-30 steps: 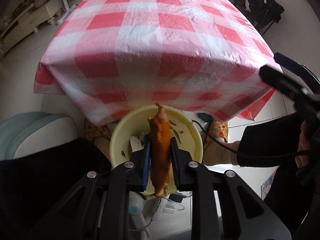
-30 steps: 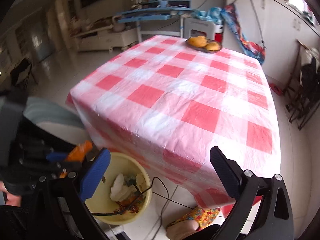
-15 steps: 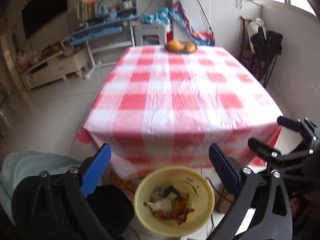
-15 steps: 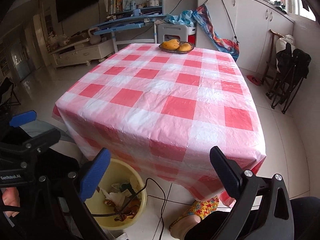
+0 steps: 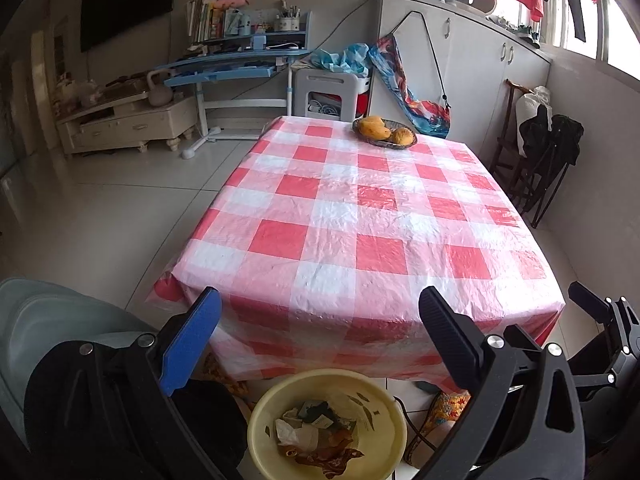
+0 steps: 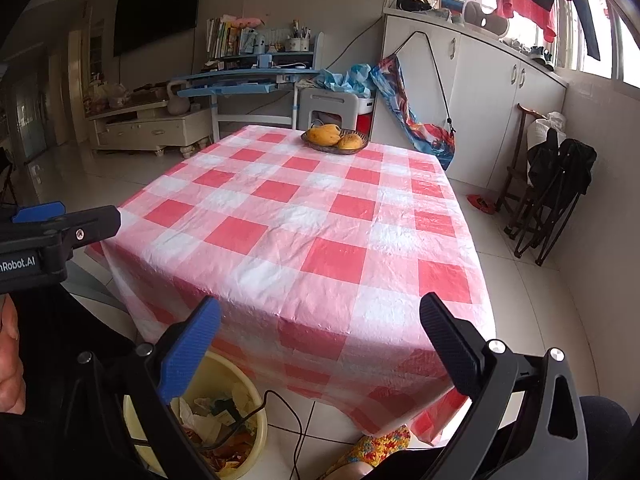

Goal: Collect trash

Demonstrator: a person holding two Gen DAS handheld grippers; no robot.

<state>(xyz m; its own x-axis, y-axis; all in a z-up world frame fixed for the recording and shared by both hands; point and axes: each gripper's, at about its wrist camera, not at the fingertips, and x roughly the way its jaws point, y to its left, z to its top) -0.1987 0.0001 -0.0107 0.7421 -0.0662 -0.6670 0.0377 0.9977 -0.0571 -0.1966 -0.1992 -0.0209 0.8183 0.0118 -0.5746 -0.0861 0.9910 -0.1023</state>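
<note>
A: Both grippers empty, jaws wide. The left gripper [image 5: 318, 332] hangs right above the bin [image 5: 326, 420], with the scraps [image 5: 316, 436] lying inside.

B: No trash ahead on the table [image 5: 360, 220], just the fruit bowl [image 5: 385, 133] far beyond. I'd scan first.

A: The right gripper [image 6: 318, 340] also sees a cable [image 6: 256, 412] draped into the bin.

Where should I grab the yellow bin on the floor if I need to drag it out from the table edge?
Take the yellow bin by its thin rim on the near side, coming down from above with one finger inside and one outside. The wall is round and too wide to span, and the far rim sits close under the tablecloth overhang.
</note>
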